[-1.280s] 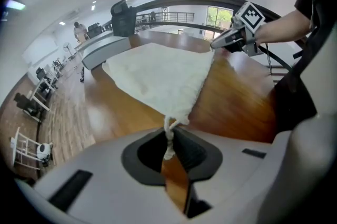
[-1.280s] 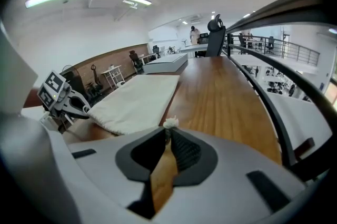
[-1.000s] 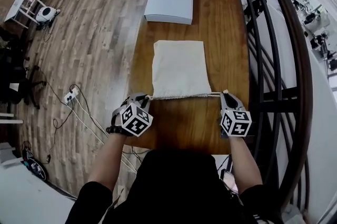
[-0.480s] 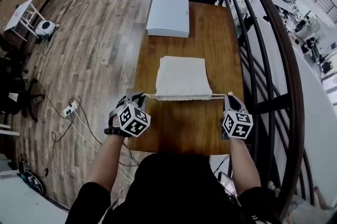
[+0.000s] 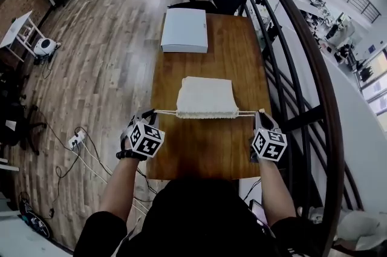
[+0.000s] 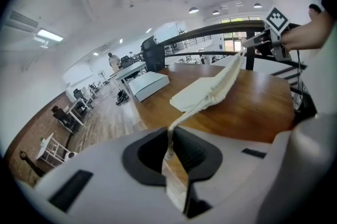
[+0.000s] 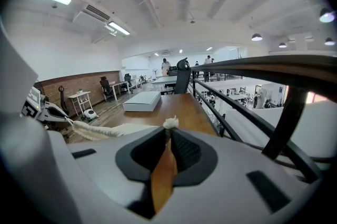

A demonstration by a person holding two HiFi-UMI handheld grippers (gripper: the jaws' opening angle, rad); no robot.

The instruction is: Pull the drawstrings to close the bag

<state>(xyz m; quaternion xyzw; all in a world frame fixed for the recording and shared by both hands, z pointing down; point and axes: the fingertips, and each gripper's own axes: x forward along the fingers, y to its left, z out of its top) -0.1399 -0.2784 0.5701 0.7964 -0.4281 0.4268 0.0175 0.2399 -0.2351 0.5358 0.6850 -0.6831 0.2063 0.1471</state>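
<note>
left gripper: clamped on left white drawstring, 8 o'clock of cream cloth bag | right gripper: clamped on right white drawstring, 4 o'clock

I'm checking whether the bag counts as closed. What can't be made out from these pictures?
- bag mouth: head view, too small to show any gap.
- bag contents: all views, cloth hides them.
- right drawstring beyond its knot: hidden behind the right gripper in that gripper's view.
- white box: all views, too small and plain to identify.
</note>
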